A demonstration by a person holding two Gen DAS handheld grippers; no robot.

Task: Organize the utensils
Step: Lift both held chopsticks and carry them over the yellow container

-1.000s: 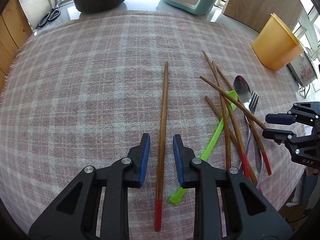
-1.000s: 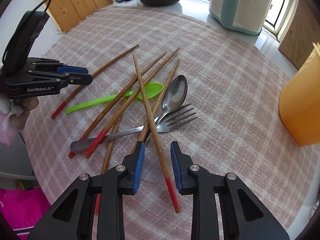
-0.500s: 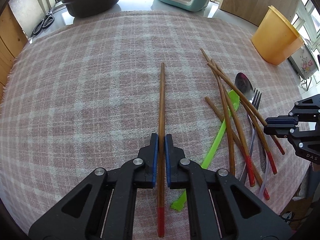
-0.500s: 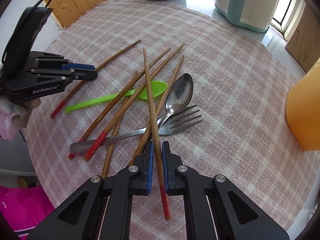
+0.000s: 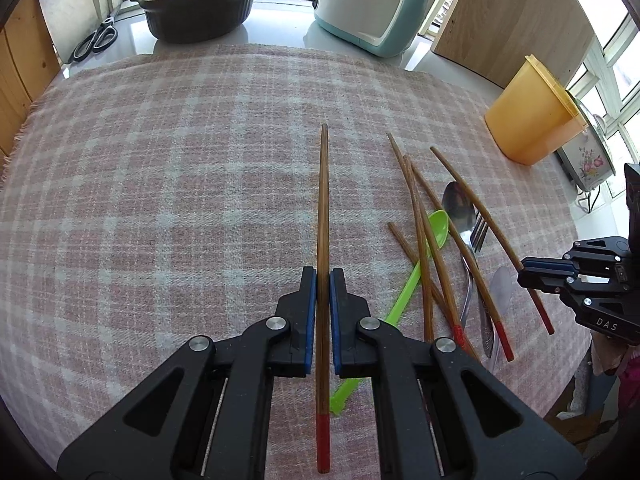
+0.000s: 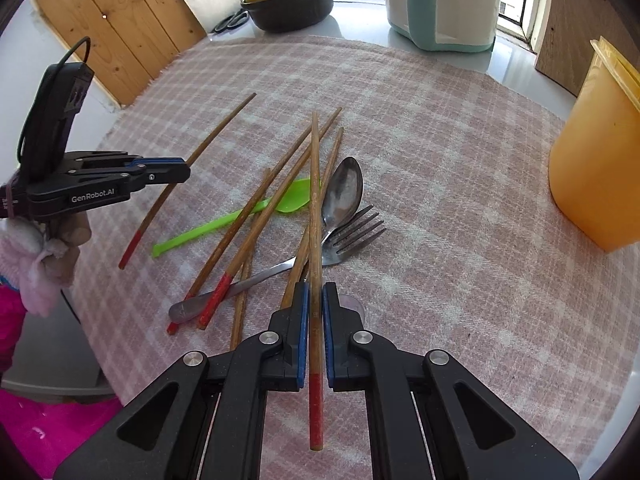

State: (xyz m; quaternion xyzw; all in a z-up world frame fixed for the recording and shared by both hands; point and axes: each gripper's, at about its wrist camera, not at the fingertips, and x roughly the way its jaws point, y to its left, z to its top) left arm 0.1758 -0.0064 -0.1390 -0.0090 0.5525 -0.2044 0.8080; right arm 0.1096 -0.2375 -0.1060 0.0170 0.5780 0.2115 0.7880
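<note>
1. The left gripper (image 5: 323, 276) is seen with its jaws pinched on a single red-tipped chopstick (image 5: 322, 216), which is gripped along its lower half, the red end trailing back between the arms of the tool.
2. That chopstick is held pointing away from the camera above the pink checked cloth (image 5: 180, 184) spread over the bench, well apart from the other utensils.
3. The right gripper (image 6: 313, 292) is likewise closed with its jaws pinching a second red-tipped chopstick (image 6: 315, 200), clamped just ahead of the red tip.
4. The second chopstick is held above the heap, its far end reaching over the green plastic spoon (image 6: 240, 216).
5. The remaining chopsticks (image 6: 260, 216) are left crossed in a loose pile on the cloth, overlapping the green spoon.
6. A metal spoon (image 6: 344, 192) and a metal fork (image 6: 356, 232) are found just beside each other in the same pile, their handles running under the chopsticks.
7. An orange plastic container (image 6: 596, 152) is stood on the cloth to the right of the pile, well apart from it.
8. A dark pot with a yellow lid (image 5: 200, 8) and a white and teal appliance (image 5: 372, 4) are set on the bench beyond the far edge of the cloth.
</note>
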